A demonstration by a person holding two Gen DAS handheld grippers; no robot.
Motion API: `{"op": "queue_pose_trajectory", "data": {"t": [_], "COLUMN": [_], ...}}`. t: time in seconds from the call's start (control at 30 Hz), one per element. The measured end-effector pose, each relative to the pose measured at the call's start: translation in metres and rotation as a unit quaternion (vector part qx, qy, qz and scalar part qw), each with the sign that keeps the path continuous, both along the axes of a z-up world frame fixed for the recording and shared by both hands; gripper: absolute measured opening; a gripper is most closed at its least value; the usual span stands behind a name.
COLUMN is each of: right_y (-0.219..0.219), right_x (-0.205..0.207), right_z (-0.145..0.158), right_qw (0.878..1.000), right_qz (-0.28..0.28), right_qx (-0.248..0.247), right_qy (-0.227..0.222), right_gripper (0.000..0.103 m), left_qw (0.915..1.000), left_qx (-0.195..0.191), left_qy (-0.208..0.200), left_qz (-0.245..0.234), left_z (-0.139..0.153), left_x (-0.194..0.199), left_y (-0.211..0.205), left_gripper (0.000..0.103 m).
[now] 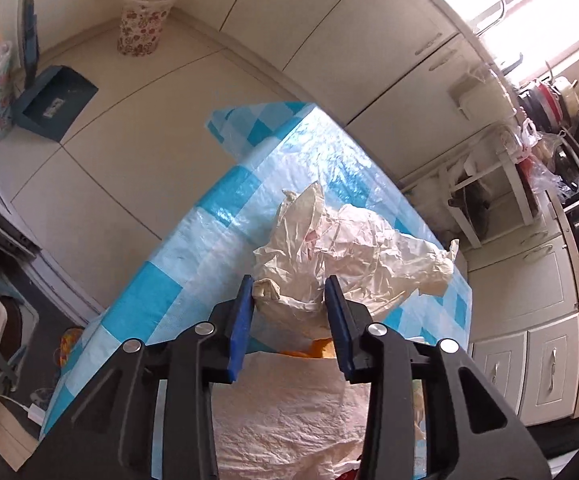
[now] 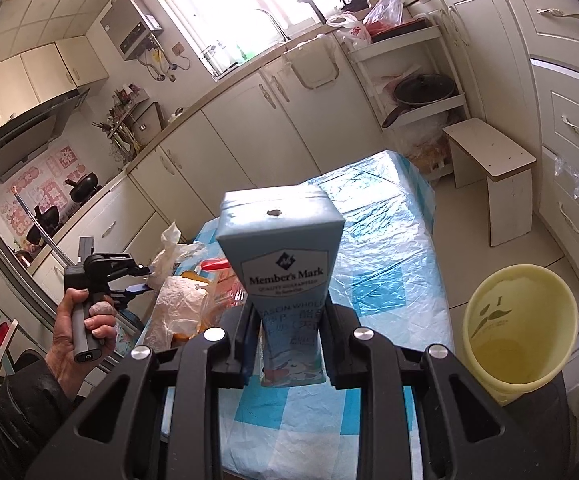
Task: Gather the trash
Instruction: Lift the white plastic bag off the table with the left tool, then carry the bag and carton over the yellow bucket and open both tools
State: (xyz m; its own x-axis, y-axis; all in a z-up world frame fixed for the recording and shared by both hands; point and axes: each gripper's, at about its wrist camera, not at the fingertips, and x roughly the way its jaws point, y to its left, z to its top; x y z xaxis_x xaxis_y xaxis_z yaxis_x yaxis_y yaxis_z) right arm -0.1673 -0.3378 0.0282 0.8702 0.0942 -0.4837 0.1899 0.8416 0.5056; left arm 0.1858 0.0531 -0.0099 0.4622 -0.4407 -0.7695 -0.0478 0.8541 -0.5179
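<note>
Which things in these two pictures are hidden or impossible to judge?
- Milk carton, right wrist view: lower print covered by the right gripper.
- Crumpled white bag, left wrist view: contents hidden; whether the left gripper touches it is unclear.
- Yellow bin: base cut off by the gripper body.

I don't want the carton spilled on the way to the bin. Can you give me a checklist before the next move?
1. Milk carton between right gripper fingers: ok.
2. Grip sits low on the carton, far end heavy: not ok.
3. Yellow bin open and upright: ok.
4. Carton over the bin: not ok, over the table.
5. Carton empty: cannot tell.
6. Left gripper around crumpled bag, clear of the path: ok.
</note>
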Motion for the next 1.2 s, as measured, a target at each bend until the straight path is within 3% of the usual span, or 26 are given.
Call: {"op": "queue_pose_trajectory", "data": {"t": [0.13, 0.23, 0.37, 0.47, 0.63, 0.8, 0.83, 0.9, 0.93, 1.07, 1.2], "right_y": [-0.011, -0.036, -0.075, -0.103, -0.135, -0.159, -0.163, -0.173, -0.177, -0.192, -0.197], "right_x": [-0.01, -0.022, -0.042, -0.049, -0.041, -0.017, -0.012, -0.007, -0.006, -0.024, -0.039], "right_z": [0.012, 0.022, 0.031, 0.021, -0.022, -0.063, -0.073, -0.089, -0.095, -0.092, -0.045], "right_qw": [0.999, 0.996, 0.987, 0.978, 0.969, 0.96, 0.958, 0.953, 0.952, 0.948, 0.957], "right_qz": [-0.033, -0.077, -0.147, -0.192, -0.227, -0.238, -0.239, -0.239, -0.238, -0.26, -0.263], "right_qx": [-0.026, -0.034, -0.064, -0.074, -0.041, -0.03, -0.028, -0.02, -0.011, 0.042, 0.051], "right_qy": [-0.008, -0.012, -0.007, 0.02, 0.087, 0.142, 0.157, 0.184, 0.193, 0.178, 0.112], "right_gripper": [0.027, 0.027, 0.027, 0.027, 0.027, 0.028, 0.029, 0.044, 0.045, 0.047, 0.058], "left_qw": [0.9964, 0.988, 0.9748, 0.9617, 0.9416, 0.9328, 0.9316, 0.9287, 0.9269, 0.9209, 0.9132], "left_qx": [0.02, 0.03, 0.027, 0.027, 0.043, 0.061, 0.065, 0.079, 0.086, 0.109, 0.13], "left_qy": [-0.075, -0.123, -0.151, -0.157, -0.152, -0.125, -0.121, -0.117, -0.115, -0.111, -0.108], "left_qz": [-0.034, -0.089, -0.162, -0.223, -0.297, -0.333, -0.337, -0.343, -0.347, -0.358, -0.371], "left_z": [0.046, 0.079, 0.101, 0.107, 0.091, 0.06, 0.054, 0.044, 0.039, 0.026, 0.013], "left_x": [-0.031, -0.065, -0.109, -0.143, -0.192, -0.218, -0.221, -0.228, -0.231, -0.239, -0.249], "left_y": [-0.019, -0.051, -0.105, -0.159, -0.24, -0.292, -0.299, -0.313, -0.319, -0.337, -0.355], "left_gripper": [0.034, 0.034, 0.034, 0.034, 0.034, 0.034, 0.034, 0.034, 0.034, 0.034, 0.034]}}
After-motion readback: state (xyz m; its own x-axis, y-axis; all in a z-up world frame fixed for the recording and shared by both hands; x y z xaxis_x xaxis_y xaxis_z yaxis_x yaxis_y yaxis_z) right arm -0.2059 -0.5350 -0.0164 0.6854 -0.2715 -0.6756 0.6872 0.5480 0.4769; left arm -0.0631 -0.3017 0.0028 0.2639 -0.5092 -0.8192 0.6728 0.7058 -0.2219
